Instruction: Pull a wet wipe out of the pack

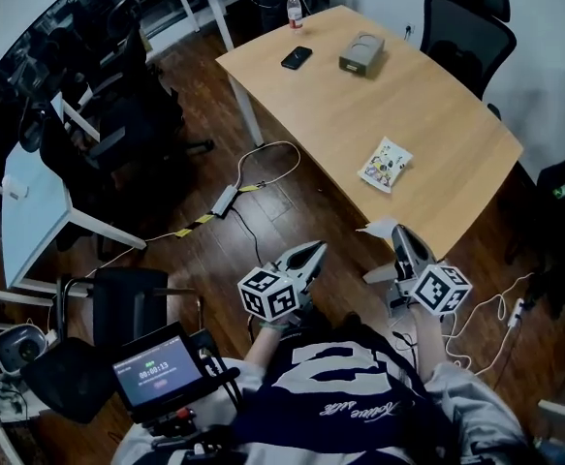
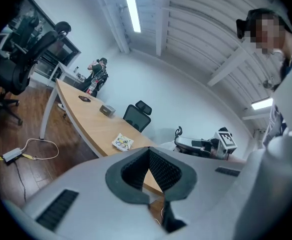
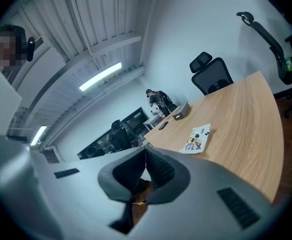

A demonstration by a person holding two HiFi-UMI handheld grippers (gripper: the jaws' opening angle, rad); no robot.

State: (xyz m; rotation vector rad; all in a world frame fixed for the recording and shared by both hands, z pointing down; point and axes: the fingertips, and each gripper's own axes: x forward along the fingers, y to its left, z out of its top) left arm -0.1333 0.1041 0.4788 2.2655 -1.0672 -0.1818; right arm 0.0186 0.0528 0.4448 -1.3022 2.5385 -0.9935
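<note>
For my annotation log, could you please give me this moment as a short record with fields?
setting: office, a person facing a wooden table
wet wipe pack: lying flat near the table's near edge, untouched
other items: phone and grey box at the table's far end, bottle by its far corner
left gripper: jaws together, nothing between them, over the floor short of the table
right gripper: jaws together, nothing seen between them, close to the table's near corner
task state: pack not yet reached
</note>
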